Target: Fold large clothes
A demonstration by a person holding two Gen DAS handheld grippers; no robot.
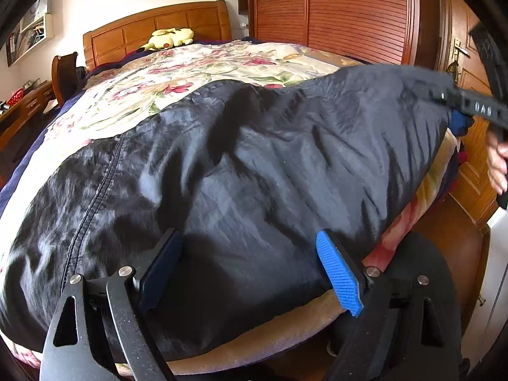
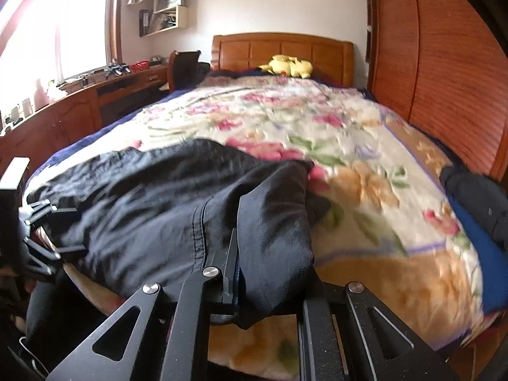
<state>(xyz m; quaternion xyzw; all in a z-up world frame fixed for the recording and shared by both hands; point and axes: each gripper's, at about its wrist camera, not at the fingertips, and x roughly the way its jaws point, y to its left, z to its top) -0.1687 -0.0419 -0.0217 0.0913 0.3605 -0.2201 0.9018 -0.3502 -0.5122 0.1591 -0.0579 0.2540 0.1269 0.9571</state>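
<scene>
A large dark navy garment (image 1: 254, 158) lies spread across the near end of the bed, with a stitched seam down its left part. My left gripper (image 1: 247, 238) hovers open just over the garment's near hem. Its blue pads (image 1: 339, 273) stand wide apart and press on nothing. My right gripper (image 2: 250, 244) is shut on a fold of the garment (image 2: 143, 197), and the cloth drapes over its fingers and hides the tips. In the left wrist view the right gripper (image 1: 457, 108) holds the garment's far right corner lifted off the bed.
A floral blanket (image 2: 317, 120) covers the bed, with a yellow plush toy (image 2: 287, 66) by the wooden headboard. Another dark and blue garment (image 2: 476, 209) lies at the bed's right edge. A wooden wardrobe (image 1: 333, 9) stands on the right, a desk (image 2: 79, 101) and chair on the left.
</scene>
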